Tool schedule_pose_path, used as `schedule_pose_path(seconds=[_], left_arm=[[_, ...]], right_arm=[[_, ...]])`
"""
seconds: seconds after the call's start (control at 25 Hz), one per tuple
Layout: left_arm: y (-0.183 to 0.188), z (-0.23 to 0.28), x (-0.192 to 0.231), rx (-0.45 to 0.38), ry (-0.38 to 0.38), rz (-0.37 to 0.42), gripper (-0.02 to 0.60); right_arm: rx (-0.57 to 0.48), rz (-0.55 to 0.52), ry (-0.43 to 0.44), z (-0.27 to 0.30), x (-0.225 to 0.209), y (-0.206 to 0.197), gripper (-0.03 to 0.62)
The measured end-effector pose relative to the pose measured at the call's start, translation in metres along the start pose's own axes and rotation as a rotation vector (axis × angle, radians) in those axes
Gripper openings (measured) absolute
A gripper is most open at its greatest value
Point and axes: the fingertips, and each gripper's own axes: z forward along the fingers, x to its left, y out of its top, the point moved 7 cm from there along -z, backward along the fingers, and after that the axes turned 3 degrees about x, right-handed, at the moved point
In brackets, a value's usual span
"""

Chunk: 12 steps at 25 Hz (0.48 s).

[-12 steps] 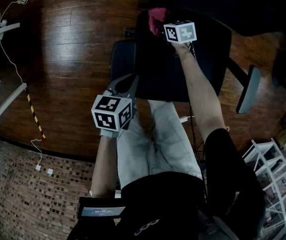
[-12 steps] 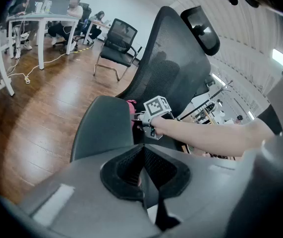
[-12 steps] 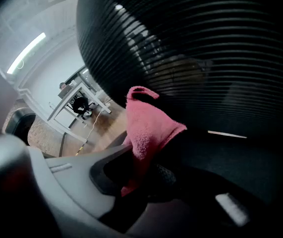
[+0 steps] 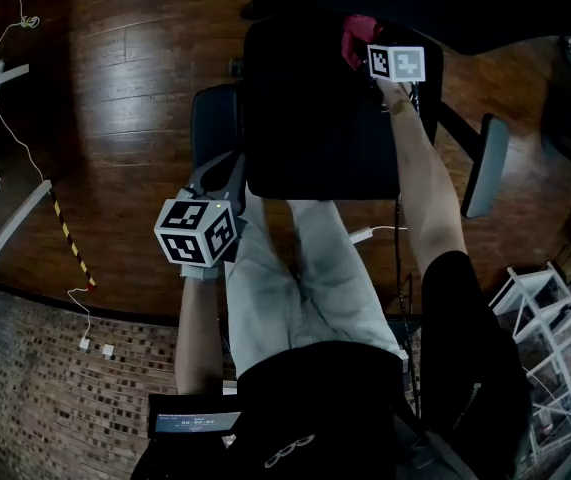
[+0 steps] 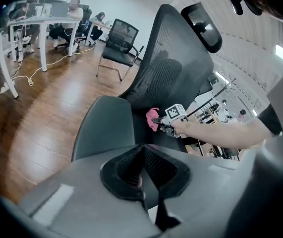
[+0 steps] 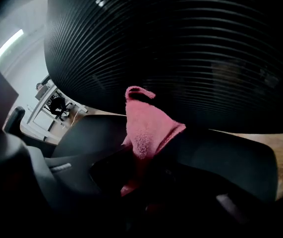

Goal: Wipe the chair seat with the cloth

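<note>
While the left gripper (image 4: 225, 168) hangs closed, the right gripper (image 4: 363, 56) clamps the pink cloth (image 4: 357, 32)

Dark wood floor (image 4: 115, 118), brick strip (image 4: 25, 378), white desks (image 5: 42, 20)

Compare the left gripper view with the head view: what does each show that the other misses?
Only the left gripper view shows the chair's headrest, a second office chair and people seated at desks behind it. Only the head view shows the marker cube on the left gripper, the person's light trousers and a white rack at lower right. Both show the pink cloth clamped in the right gripper at the rear of the chair seat, plus the wooden floor.
</note>
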Motion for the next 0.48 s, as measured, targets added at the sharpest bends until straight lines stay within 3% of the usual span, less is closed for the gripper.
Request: schedule_pose_path(seconds=[0.24,0.48], left_arm=[[-0.001,0.004,-0.001,0.000,0.002,-0.003,-0.006],[0.001,0.002,-0.001,0.002,-0.002,-0.003,-0.006]], right_arm=[[0.016,0.031,-0.099,-0.027,-0.051,-0.017,0.066],[0.061,0.079,-0.273,-0.070,-0.101,-0.036,0.067]])
